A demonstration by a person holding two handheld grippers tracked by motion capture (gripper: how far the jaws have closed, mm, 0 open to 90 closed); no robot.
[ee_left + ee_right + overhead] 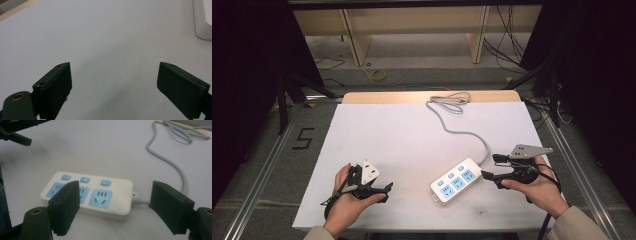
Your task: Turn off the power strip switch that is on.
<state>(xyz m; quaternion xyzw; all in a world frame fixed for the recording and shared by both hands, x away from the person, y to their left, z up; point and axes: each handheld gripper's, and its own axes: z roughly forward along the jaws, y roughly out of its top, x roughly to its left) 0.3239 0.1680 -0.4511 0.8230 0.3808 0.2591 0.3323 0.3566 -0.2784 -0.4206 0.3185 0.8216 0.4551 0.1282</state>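
A white-topped rectangular table (412, 135) carries a white plastic power strip with three blue sockets (457, 181), its grey cord (462, 131) trailing to the far edge. The right gripper (490, 167), jaws wide, sits just beside the strip's cord end. The left gripper (388, 191), jaws wide, rests well apart, holding nothing.

White power strip (120, 195) with pale blue sockets (buttons too), grey cord (172, 162), seemingly white table (402, 135).

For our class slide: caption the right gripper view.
Open right hand-held gripper faces a white power strip on the table.
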